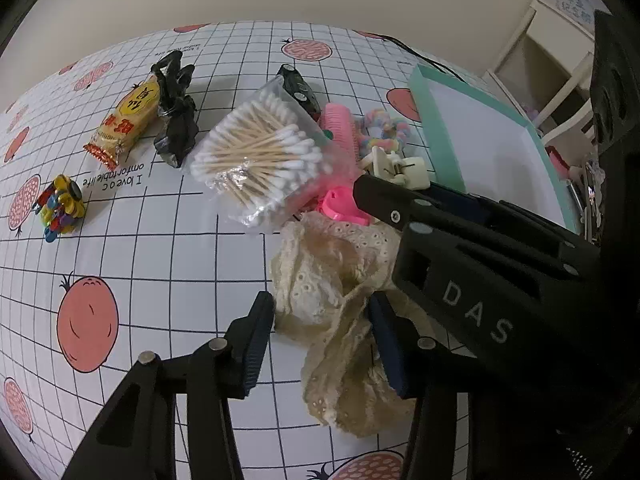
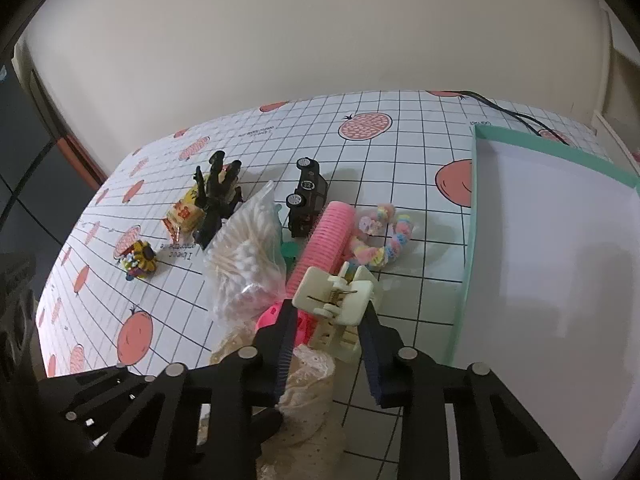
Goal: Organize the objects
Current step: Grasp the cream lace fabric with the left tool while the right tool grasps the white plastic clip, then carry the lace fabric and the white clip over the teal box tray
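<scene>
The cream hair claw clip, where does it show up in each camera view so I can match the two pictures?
Left wrist view: the cream hair claw clip sits right of centre, just past the tip of the right hand-held gripper.
Right wrist view: the clip is low centre, between that hand-held gripper's fingers.
Shared landmark: the pink ribbed hair roller just beyond it, with the teal-rimmed box alongside.

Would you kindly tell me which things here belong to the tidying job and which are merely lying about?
Belonging to the job:
- cream plastic claw hair clip, between the right gripper fingers
- beige lace fabric scrunchie, at the left gripper
- clear bag of cotton swabs
- pink ridged hair roller
- teal-rimmed white tray

Lying about:
- black cable
- white shelf unit
</scene>
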Tool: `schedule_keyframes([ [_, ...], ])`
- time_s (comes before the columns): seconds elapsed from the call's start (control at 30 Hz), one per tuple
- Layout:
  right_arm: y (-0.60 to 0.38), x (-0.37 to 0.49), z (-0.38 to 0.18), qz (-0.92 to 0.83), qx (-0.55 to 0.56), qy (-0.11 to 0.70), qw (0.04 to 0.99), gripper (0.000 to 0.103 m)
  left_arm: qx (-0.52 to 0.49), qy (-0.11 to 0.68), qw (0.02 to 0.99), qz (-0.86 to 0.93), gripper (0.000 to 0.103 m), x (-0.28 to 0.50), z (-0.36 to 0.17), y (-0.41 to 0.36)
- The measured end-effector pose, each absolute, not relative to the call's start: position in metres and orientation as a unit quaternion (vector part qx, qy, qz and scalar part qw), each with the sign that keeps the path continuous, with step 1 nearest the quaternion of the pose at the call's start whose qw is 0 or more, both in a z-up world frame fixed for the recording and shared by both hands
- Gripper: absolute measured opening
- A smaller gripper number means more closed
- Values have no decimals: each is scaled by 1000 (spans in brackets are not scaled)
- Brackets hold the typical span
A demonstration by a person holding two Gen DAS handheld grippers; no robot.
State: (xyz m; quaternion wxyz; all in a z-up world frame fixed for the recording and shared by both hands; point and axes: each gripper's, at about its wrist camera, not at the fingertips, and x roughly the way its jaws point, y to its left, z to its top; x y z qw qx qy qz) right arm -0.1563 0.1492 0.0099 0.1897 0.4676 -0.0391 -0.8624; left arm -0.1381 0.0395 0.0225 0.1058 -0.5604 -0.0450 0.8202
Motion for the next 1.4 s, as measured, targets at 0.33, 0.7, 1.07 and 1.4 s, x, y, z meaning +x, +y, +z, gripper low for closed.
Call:
schedule_keyframes([
  [0.33,158,-159,12,-861,468,-67,188,22,-552,-38,117,825,31,-140,23,43],
  [0.7,169,-156,22,-866,452,-85,194,21,-543,-37,123,830,15,-139,26,43],
  [1.07,175,-149,44,-878,424,-91,204,21,-527,-40,124,840,14,-131,44,41],
  [1.4,186,-142,67,-889,391,-108,211,21,-492,-48,123,860,14,-123,77,37],
])
